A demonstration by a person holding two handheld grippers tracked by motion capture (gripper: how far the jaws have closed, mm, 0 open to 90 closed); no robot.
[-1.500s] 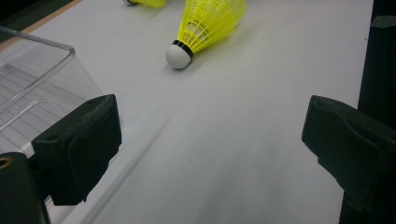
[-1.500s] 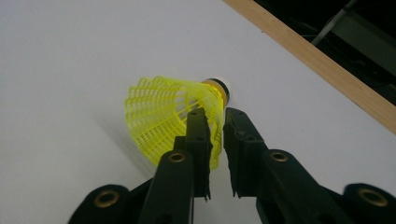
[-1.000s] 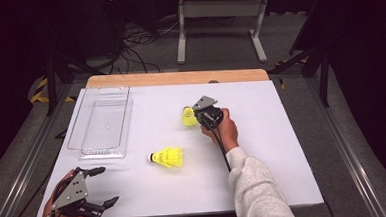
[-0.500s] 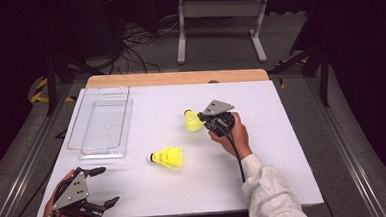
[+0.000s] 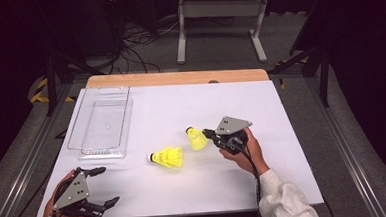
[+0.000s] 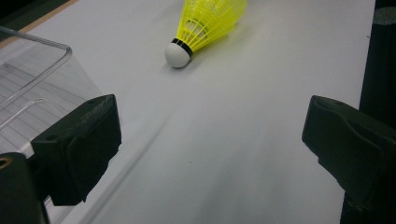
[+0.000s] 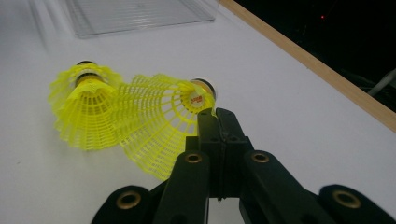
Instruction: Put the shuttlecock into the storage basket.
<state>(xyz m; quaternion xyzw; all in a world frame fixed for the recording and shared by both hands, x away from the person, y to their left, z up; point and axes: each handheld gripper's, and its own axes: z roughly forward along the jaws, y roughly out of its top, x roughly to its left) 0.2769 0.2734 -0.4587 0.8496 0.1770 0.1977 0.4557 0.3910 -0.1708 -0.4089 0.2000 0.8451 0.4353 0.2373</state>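
Up close, right gripper view: the right gripper [image 7: 215,116] has its two black jaws pressed together on the rim of a yellow shuttlecock's skirt [image 7: 159,121], pinching the mesh edge. Cork end of this held shuttlecock points away from the camera, toward the upper middle of the frame. Whether it is lifted off the surface or resting on it, cannot tell.

High view: same gripper [image 5: 208,134] sits right of centre, held by the person's right hand [image 5: 243,151], white sleeve [image 5: 283,204] entering from the lower right. Held shuttlecock [image 5: 196,138] lies just left of the jaws, cork toward the upper left.

Second shuttlecock [image 5: 167,157] lies on its side on the white table [image 5: 281,114], near the held one, lower left of it, cork pointing left. In the right gripper view it shows at left [image 7: 81,109], its skirt overlapping the held one's in the frame; touching or not, cannot tell.

Left gripper [image 5: 104,186], lower left corner of the high view: jaws spread wide, nothing between them. Left gripper view confirms it, bare table between the two black pads, second shuttlecock [image 6: 205,23] well ahead at the top of the frame.

Clear plastic tray [image 5: 101,122] stands at the upper left of the table, apart from both shuttlecocks. Wooden strip [image 5: 177,78] runs along the table's far edge.
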